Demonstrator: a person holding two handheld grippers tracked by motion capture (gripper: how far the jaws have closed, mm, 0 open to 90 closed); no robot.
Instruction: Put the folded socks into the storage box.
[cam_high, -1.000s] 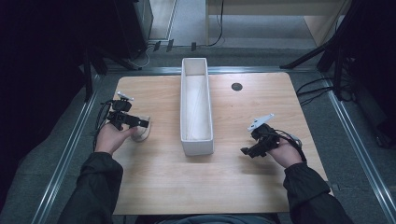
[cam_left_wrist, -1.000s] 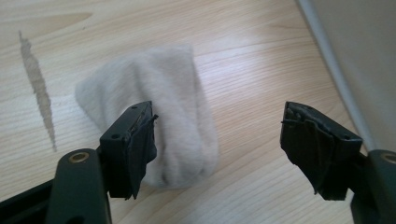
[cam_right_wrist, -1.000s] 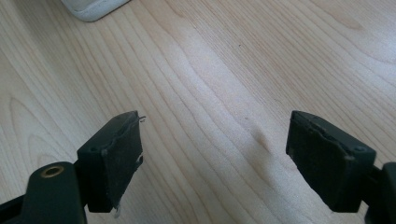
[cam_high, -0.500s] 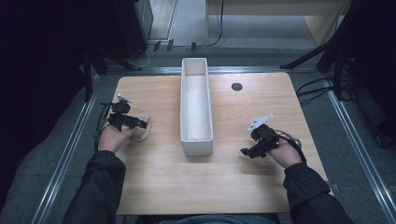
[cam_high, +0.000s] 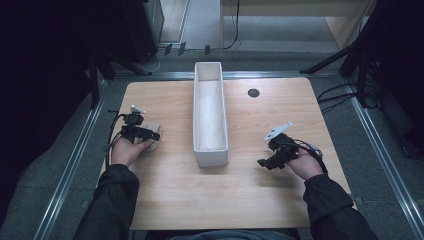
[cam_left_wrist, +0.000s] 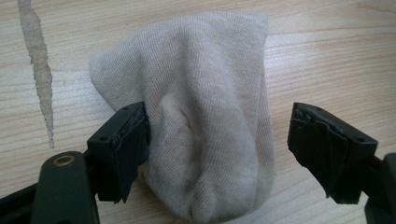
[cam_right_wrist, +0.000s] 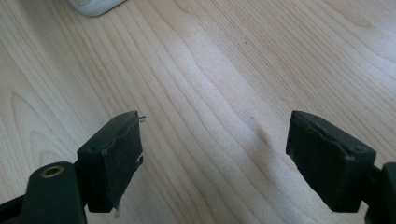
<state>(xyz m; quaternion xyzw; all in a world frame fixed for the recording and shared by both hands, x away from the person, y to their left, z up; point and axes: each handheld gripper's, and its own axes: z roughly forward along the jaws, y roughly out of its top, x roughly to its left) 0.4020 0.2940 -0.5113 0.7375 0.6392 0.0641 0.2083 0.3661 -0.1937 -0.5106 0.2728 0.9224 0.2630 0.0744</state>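
On the table's left side, the sock lies between the wide-open left gripper's jaws, one pad touching; closing off-centre may pinch only a fold, which slips free.

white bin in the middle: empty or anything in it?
Empty as far as visible. From the high view the white bin shows only its bare pale floor; the bunched sock lies outside on the table, between the left gripper's jaws.

High cam overhead, facing fwd/down; both gripper cams close along jaws; shared wooden table
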